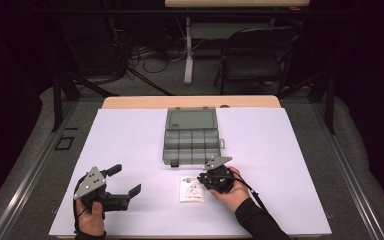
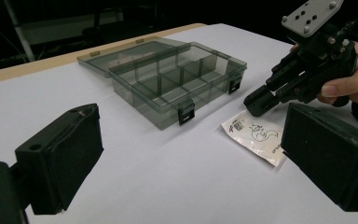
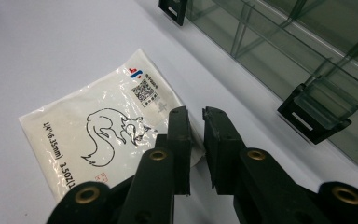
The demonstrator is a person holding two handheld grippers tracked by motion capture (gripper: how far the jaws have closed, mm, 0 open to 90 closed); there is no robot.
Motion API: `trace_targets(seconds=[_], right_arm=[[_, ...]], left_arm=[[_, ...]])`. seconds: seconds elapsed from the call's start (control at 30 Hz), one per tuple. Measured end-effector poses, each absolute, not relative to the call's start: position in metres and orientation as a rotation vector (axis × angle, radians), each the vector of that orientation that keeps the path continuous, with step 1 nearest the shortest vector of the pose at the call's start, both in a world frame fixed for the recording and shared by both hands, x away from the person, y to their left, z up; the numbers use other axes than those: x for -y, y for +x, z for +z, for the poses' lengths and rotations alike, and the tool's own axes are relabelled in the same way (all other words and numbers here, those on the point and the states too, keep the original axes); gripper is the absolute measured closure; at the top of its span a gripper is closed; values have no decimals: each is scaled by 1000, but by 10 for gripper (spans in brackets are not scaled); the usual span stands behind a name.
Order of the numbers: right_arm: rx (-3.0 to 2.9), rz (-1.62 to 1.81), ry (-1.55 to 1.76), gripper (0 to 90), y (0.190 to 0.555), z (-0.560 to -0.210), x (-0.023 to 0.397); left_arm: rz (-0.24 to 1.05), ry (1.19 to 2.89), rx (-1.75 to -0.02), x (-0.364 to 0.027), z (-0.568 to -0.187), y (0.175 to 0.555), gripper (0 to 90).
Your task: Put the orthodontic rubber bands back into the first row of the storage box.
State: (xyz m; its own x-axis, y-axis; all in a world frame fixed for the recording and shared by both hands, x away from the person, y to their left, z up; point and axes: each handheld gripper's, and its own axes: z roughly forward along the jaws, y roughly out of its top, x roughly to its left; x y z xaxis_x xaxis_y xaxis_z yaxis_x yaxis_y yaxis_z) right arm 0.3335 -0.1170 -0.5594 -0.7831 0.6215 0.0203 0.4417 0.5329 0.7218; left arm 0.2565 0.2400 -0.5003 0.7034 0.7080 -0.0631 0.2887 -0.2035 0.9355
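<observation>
A small white packet (image 1: 191, 189) printed with a fox drawing (image 3: 98, 130) lies flat on the white table, just in front of an open smoky-grey compartment box (image 1: 192, 137). My right gripper (image 1: 201, 178) points left at the packet's near-box edge. In the right gripper view its jaws (image 3: 196, 114) stand a narrow slit apart with the packet's edge in the slit. My left gripper (image 1: 126, 179) hovers wide open at the front left, nothing between its fingers (image 2: 60, 154). From there I see the packet (image 2: 254, 133) and the right gripper (image 2: 256, 103) touching its corner.
The box's lid (image 1: 191, 119) lies folded back flat and its compartments (image 2: 177, 79) look empty. Two black latches (image 3: 319, 112) stick out of its front wall, close to my right gripper. A folding chair (image 1: 255, 55) and a table leg stand beyond the table.
</observation>
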Motion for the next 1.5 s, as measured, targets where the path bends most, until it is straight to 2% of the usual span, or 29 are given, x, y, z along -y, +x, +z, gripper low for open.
trace_targets(seconds=[0.23,1.0,1.5], right_arm=[[-2547,1079,873,894,332,-559,117],[-2547,1163,841,900,330,-548,123],[-2497,1284,797,900,318,-523,132]], left_arm=[[465,1789,-795,-240,-501,257,53],[468,1790,-797,-241,-501,257,54],[468,1787,-802,-241,-501,257,54]])
